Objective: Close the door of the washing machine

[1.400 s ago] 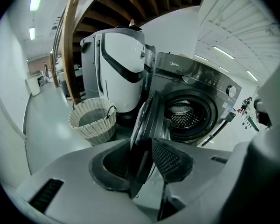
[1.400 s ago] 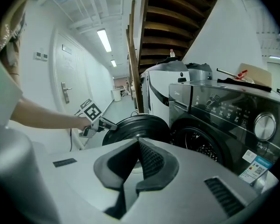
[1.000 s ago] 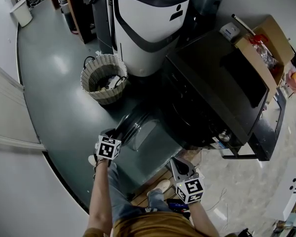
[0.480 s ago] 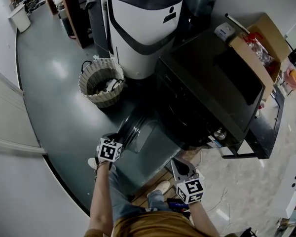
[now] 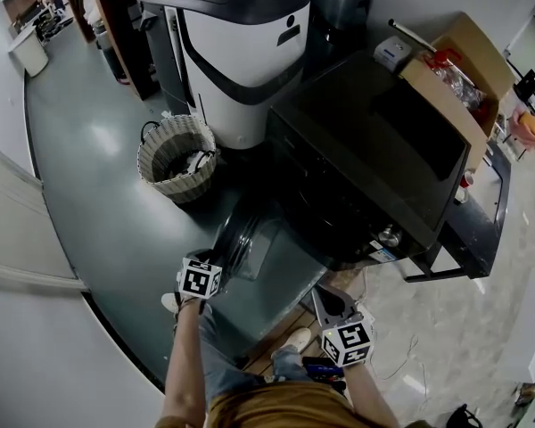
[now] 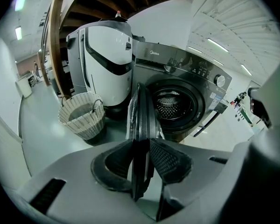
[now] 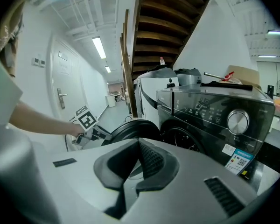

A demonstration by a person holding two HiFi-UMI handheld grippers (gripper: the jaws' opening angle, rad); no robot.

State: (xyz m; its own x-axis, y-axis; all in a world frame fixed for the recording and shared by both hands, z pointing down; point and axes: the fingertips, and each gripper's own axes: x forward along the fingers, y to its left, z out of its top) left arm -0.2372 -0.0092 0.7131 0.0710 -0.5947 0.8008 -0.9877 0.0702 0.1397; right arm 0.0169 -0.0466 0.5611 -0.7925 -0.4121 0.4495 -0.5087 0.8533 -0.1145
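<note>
Our left arm stretches down, the left gripper point(image 6: 141, 141) fingers just closing to pinch the rim of the door point(image 6: 141, 107), ajar before the washing machine point(image 5: 366, 176). Our right gripper point(image 7: 139, 146) hovers low nearby, fingers pressed together, empty.

Midea is printed on the washing machine point(image 6: 196, 85) panel

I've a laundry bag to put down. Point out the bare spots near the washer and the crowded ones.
Bare: the green floor between the wicker basket and the left wall, and the washing machine's dark top beside the cardboard box. Crowded: the gap between basket, open door and white appliance.
</note>
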